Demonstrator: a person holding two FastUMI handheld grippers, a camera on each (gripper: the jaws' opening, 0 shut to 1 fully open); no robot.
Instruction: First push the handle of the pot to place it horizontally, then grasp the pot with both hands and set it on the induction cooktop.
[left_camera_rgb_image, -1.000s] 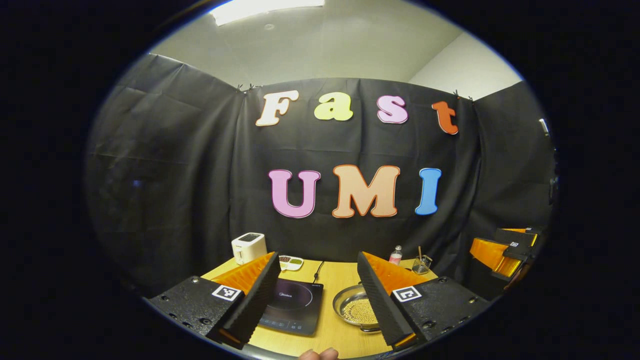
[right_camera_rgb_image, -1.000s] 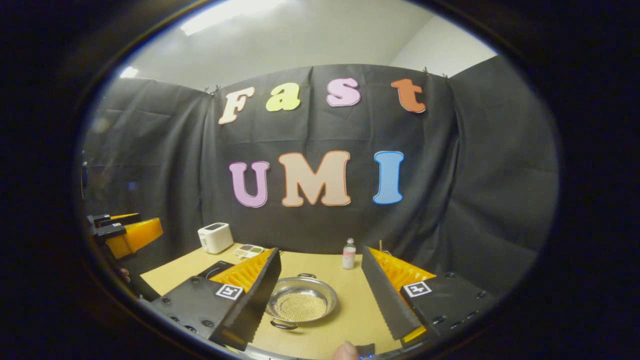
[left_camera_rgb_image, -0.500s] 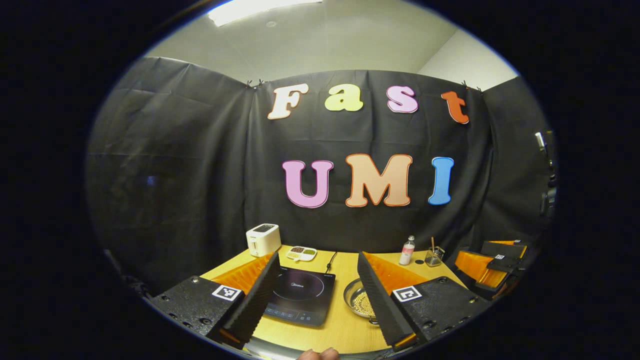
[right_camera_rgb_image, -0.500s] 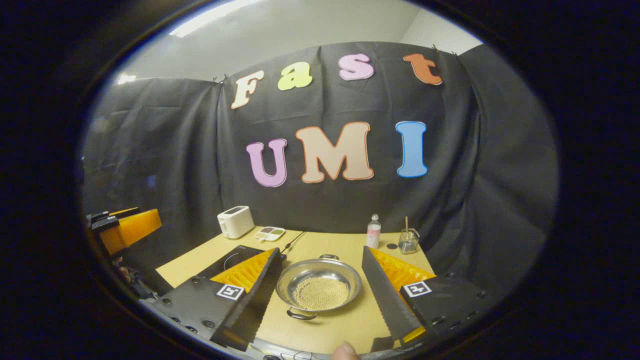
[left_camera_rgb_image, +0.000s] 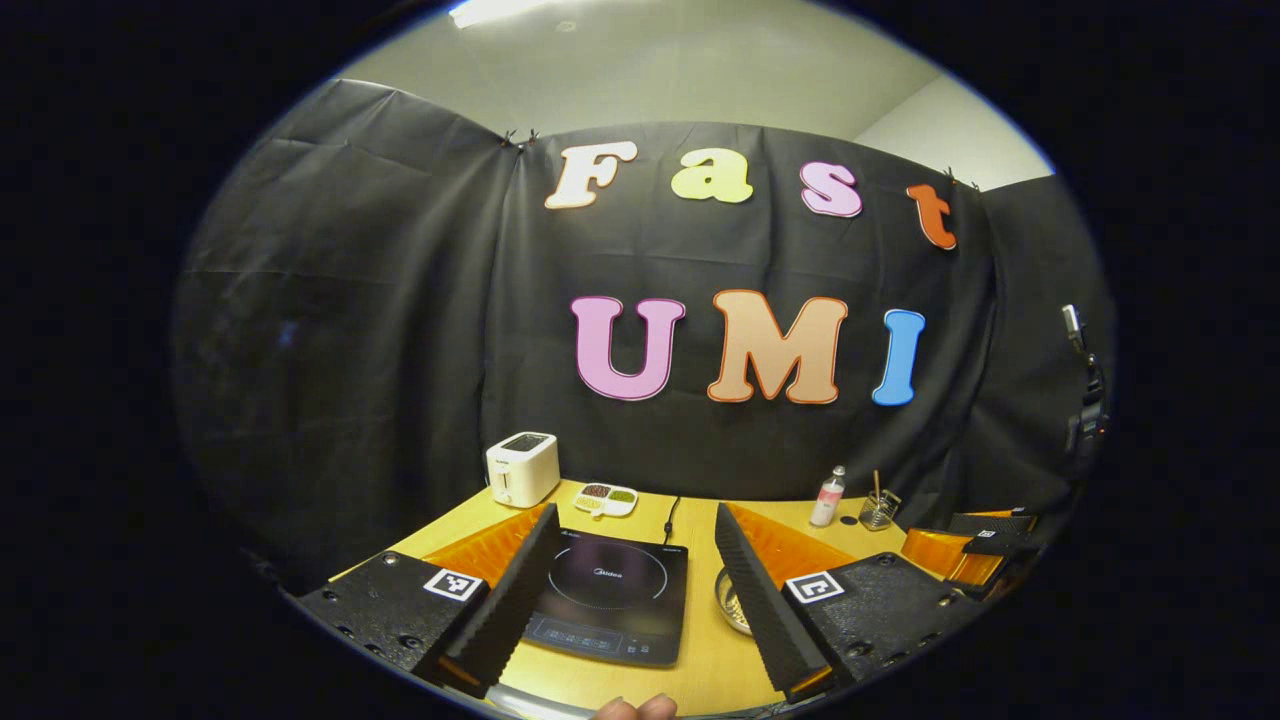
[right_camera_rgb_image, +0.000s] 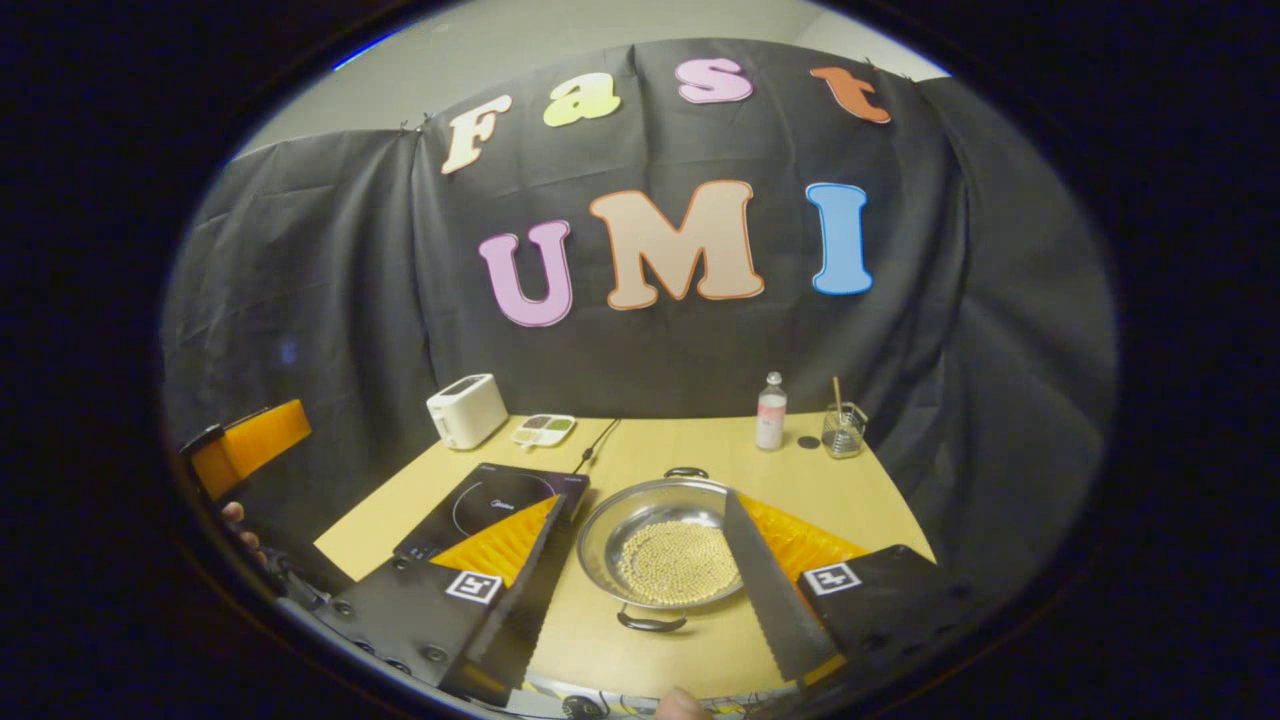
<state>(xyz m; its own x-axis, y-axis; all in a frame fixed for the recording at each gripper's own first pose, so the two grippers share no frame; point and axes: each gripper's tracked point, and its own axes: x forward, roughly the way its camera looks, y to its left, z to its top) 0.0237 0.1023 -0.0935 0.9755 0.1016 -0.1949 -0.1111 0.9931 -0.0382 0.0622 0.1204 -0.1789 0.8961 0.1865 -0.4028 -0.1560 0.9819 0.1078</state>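
The light wooden bench (right_camera_rgb_image: 880, 500) is carrying a flat black induction cooktop (right_camera_rgb_image: 490, 505) toward its left edge and, just beside it, a round shiny steel pot (right_camera_rgb_image: 650, 525) holding small yellowish beads, its loop handles pointing at the near and far edges. The left tool (left_camera_rgb_image: 632, 625) and right tool (right_camera_rgb_image: 640, 610) are both hanging above the near edge with fingers spread wide, gripping nothing.

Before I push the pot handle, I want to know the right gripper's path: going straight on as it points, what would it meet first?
Probably the steel pot, which lies between the open right gripper fingers; depth is unclear.
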